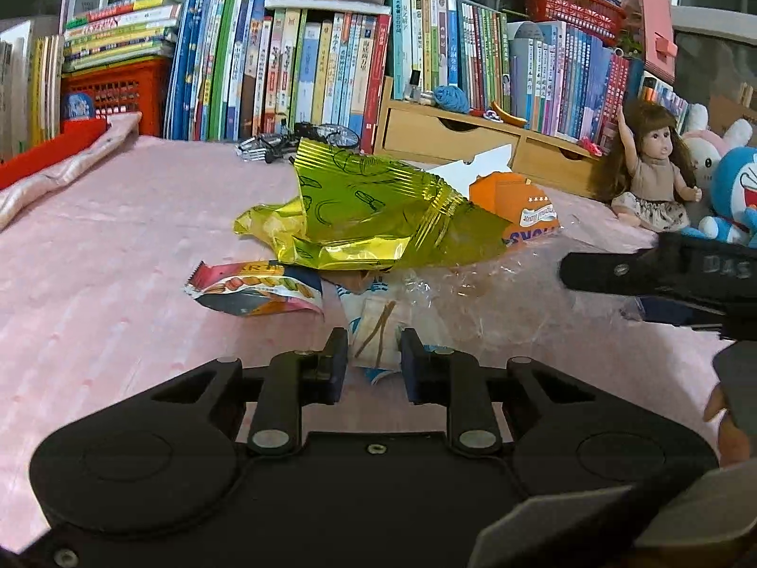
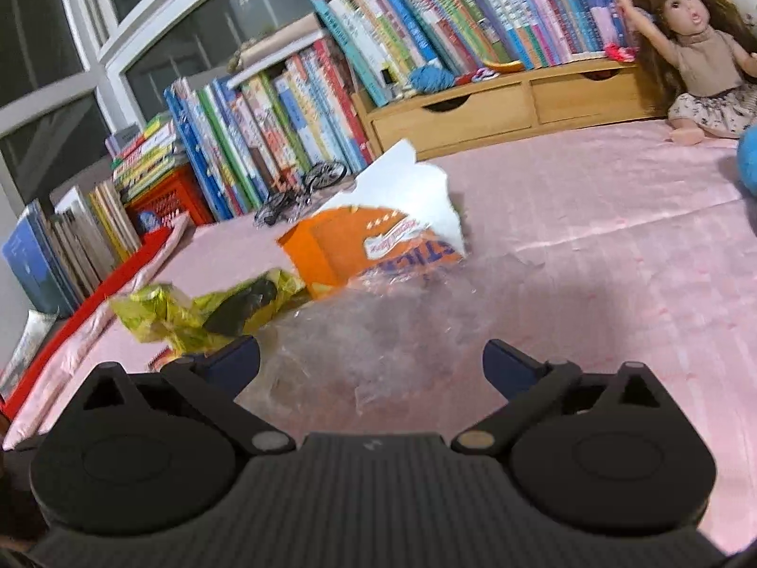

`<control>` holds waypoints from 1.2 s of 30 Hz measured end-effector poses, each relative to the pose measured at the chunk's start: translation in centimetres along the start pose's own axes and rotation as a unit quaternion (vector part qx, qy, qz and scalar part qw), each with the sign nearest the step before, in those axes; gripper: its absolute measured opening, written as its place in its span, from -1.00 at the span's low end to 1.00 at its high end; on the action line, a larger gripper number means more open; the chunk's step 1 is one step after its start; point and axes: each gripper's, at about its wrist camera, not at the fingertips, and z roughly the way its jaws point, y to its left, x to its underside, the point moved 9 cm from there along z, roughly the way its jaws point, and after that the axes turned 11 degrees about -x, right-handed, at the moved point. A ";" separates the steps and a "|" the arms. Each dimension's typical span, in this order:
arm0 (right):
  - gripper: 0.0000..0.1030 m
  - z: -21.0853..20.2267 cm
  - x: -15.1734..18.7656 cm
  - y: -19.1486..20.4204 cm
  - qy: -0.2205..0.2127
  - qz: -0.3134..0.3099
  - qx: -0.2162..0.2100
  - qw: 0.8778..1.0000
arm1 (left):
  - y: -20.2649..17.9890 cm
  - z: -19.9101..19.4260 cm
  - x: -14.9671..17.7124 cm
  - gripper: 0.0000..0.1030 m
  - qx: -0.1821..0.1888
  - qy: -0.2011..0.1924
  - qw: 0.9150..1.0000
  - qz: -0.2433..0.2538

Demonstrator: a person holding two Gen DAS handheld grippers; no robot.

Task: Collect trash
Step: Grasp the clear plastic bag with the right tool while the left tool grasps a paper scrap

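A pink quilted surface [image 1: 118, 246] carries a heap of litter: a gold-green foil bag [image 1: 369, 208], a torn orange carton [image 2: 359, 246], a pink snack wrapper [image 1: 255, 288], clear crinkled plastic [image 2: 359, 331]. A doll [image 1: 655, 170] sits at its far edge.

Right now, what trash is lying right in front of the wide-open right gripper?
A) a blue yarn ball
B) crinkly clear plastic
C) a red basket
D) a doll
B: the right gripper has its fingers spread wide, with the crinkly clear plastic on the pink cloth just ahead of them.

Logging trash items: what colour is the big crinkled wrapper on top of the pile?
Shiny yellow-gold wrapper with dark line drawings; clearest in the left wrist view.
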 end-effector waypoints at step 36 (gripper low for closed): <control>0.35 -7.1 4.0 6.0 -0.022 -0.074 -0.036 0.996 | 4.7 -11.7 3.0 -0.57 -0.042 -0.034 0.998 -0.041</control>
